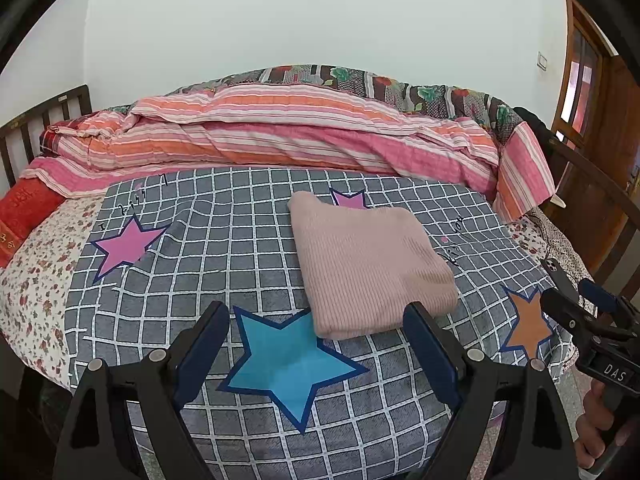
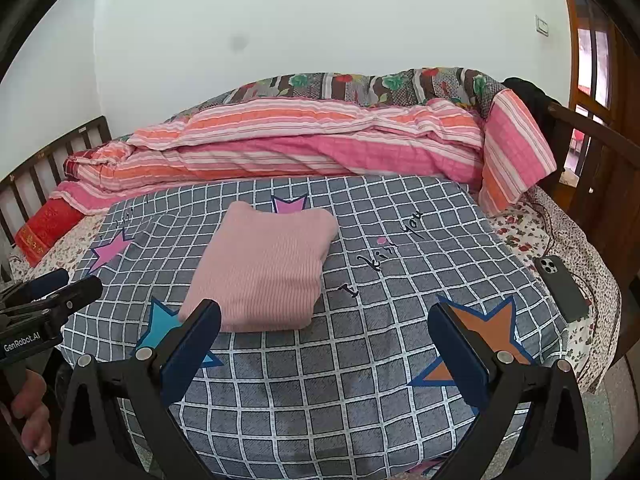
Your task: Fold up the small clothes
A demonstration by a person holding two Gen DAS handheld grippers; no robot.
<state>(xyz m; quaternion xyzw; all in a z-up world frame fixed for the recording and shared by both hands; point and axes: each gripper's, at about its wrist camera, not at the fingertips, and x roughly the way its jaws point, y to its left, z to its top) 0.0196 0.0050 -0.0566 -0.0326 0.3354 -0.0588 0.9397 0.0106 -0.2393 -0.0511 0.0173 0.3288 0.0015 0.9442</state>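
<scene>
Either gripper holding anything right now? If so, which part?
Nothing is held. The left gripper and right gripper both have jaws open and empty, hovering short of the folded pink garment, which lies untouched on the checked blanket.

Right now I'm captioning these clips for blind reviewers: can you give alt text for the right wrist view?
A folded pink sweater lies on a grey checked blanket with coloured stars, beyond the open right gripper, which holds nothing. A striped quilt is bunched along the far side, a phone lies at the right edge, and the left gripper shows at far left.
</scene>
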